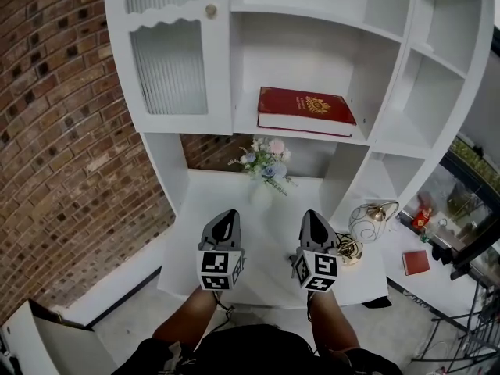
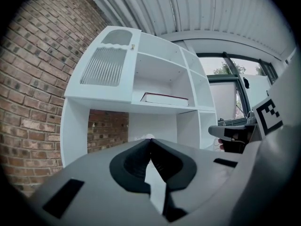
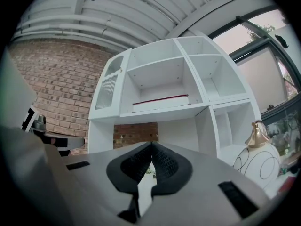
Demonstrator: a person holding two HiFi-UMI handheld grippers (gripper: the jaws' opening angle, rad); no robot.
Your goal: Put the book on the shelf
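The red book (image 1: 306,110) lies flat on the middle shelf of the white shelf unit (image 1: 168,127), to the right of the ribbed cabinet door (image 1: 169,67). Both grippers are held low over the white desk (image 1: 269,217), well apart from the book. The left gripper (image 1: 225,223) has its jaws pressed together, empty. The right gripper (image 1: 314,223) likewise has its jaws together, empty. A small flower bouquet (image 1: 266,161) stands at the back of the desk; a white and gold lamp (image 1: 368,222) stands just beside the right gripper.

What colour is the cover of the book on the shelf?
Dark red with a gold emblem; the book shows best in the head view.
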